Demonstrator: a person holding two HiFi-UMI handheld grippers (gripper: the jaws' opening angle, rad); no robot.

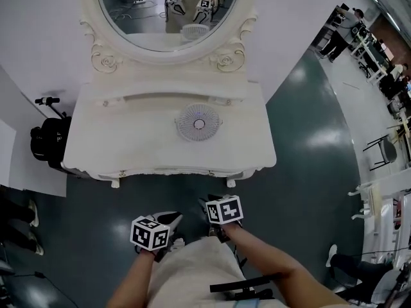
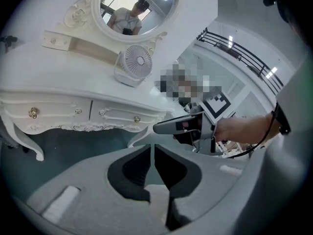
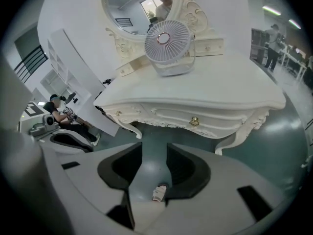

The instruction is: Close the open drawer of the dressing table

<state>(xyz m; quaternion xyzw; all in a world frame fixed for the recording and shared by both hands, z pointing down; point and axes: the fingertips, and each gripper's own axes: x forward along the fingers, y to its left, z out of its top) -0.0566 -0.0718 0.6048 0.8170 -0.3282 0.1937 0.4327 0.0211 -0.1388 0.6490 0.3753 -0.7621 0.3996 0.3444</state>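
Cream-white dressing table (image 1: 96, 140) stands straight ahead of both grippers, mirror (image 1: 168, 11) at the back, small fan (image 1: 198, 122) on top. Its long axis runs left-to-right across the person, w/ the drawer fronts facing them, so any closing push goes straight fwd, away from the body. Drawer front w/ gold knob (image 3: 194, 121) sits above and a bit right of the right gripper (image 3: 154, 151), well apart from it. That gripper's jaws are moderately apart, only floor btwn them. Left gripper (image 2: 152, 153) has its jaws nearly together, just a slit, nothing in it, and it's also well short of the table. In the head view the right gripper is a bit nearer the front edge, so prob. the one to use. No drawer visibly sticks out in any view. Fronts look flush or close to it, so can't tell which one is open.
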